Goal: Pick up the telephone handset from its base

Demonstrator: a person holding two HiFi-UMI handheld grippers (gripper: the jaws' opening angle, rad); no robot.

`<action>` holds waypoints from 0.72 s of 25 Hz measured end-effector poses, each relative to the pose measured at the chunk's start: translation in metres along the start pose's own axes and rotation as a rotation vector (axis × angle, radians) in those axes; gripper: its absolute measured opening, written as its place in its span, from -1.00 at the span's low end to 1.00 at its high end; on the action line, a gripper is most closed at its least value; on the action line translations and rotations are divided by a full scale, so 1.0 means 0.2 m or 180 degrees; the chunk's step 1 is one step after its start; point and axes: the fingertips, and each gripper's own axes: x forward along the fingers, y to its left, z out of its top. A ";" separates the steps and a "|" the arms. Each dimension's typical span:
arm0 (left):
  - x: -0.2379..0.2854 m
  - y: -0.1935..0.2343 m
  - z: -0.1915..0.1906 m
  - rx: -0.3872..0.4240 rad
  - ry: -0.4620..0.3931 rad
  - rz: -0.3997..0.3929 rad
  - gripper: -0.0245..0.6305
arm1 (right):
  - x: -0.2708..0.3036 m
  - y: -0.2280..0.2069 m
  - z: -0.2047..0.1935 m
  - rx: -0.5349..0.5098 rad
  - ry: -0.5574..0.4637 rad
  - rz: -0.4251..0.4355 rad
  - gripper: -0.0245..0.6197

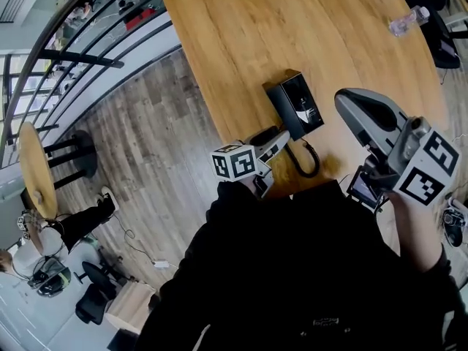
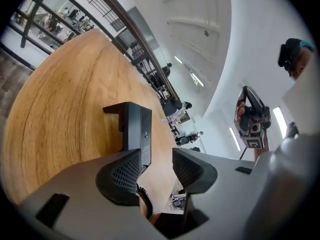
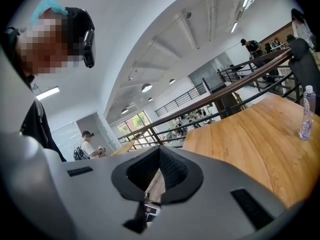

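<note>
1. Telephone handset (image 1: 301,101) lies on its black base (image 1: 278,97) near the wooden worktop's (image 1: 292,28) front edge.
2. Left tongs (image 2: 156,154) gape empty just before it; right tongs (image 3: 159,151), together, hang aside.
3. Probably light, rigid, slick plastic: grip across its narrow sides.
4. Coiled cord (image 1: 313,163) may tug.

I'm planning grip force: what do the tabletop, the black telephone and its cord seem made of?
Light-brown tabletop: looks like wood or wood-look laminate, matte, with visible grain lines. Black boxy telephone: probably moulded plastic, smooth, with a slight sheen. Black coiled cord: likely rubbery plastic, judging by its coils.
</note>
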 end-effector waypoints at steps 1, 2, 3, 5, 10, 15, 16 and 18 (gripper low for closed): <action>0.01 0.02 0.00 -0.0018 0.0010 -0.0001 -0.36 | -0.01 -0.01 0.01 0.0016 -0.0022 -0.0037 -0.87; 0.03 0.05 0.01 -0.0033 0.0022 -0.0006 -0.35 | -0.03 -0.03 0.02 0.0024 -0.0043 -0.0082 -0.87; 0.05 0.06 0.01 -0.0045 0.0033 -0.0012 -0.34 | -0.05 -0.05 0.03 0.0030 -0.0058 -0.0131 -0.87; 0.08 0.10 0.02 -0.0067 0.0056 -0.0023 -0.33 | -0.10 -0.07 0.02 0.0050 -0.0061 -0.0228 -0.87; 0.17 0.18 0.00 -0.0141 0.0150 -0.0045 -0.32 | -0.17 -0.09 0.02 0.0170 -0.0093 -0.0347 -0.87; 0.22 0.22 0.02 -0.0220 0.0158 -0.0111 -0.33 | -0.22 -0.08 0.11 0.0011 -0.0174 -0.0419 -0.87; 0.22 0.23 0.02 -0.0222 0.0161 -0.0117 -0.33 | -0.23 -0.08 0.11 0.0005 -0.0186 -0.0447 -0.87; 0.22 0.25 0.01 -0.0277 0.0141 -0.0137 -0.33 | -0.27 -0.09 0.10 0.0029 -0.0211 -0.0497 -0.87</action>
